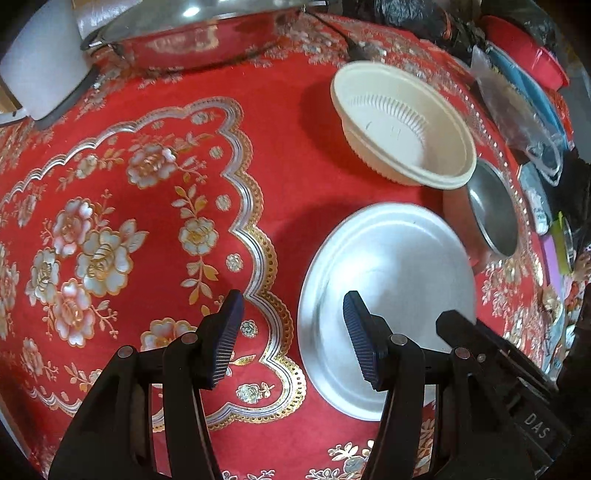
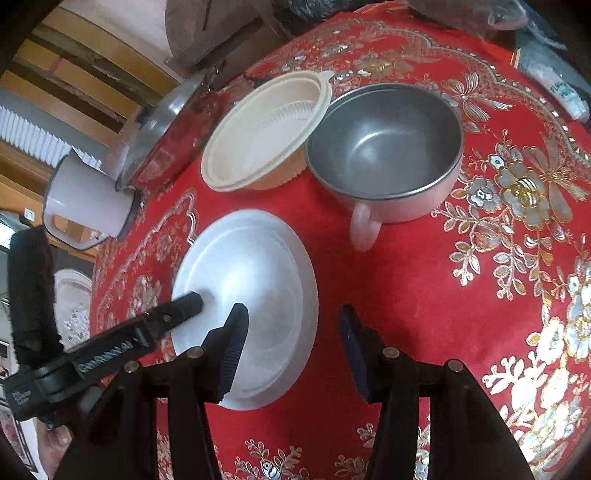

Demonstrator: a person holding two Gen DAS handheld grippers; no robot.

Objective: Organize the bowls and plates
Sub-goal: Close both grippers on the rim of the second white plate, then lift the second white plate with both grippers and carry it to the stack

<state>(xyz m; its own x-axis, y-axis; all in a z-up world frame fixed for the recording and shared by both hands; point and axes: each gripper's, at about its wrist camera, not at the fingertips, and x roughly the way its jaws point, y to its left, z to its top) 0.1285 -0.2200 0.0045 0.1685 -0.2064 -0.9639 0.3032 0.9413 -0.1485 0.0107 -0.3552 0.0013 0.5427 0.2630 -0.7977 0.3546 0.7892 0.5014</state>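
A silver metal plate [image 1: 391, 280] lies on the red floral tablecloth; it also shows in the right wrist view [image 2: 255, 280]. Behind it stand a cream plastic bowl [image 1: 402, 122] [image 2: 266, 133] and a pink bowl with a steel inside and a handle [image 2: 384, 155] [image 1: 493, 214]. My left gripper [image 1: 291, 310] is open and empty, hovering over the plate's left edge. My right gripper [image 2: 293, 325] is open and empty, above the plate's right edge. The left gripper's black body [image 2: 110, 347] reaches over the plate in the right wrist view.
A large steel pan [image 1: 207, 33] [image 2: 166, 129] and a white jug [image 2: 85, 199] stand at the table's far side. Bags and packets [image 1: 524, 92] crowd the right edge. The red tablecloth [image 1: 147, 184] spreads to the left.
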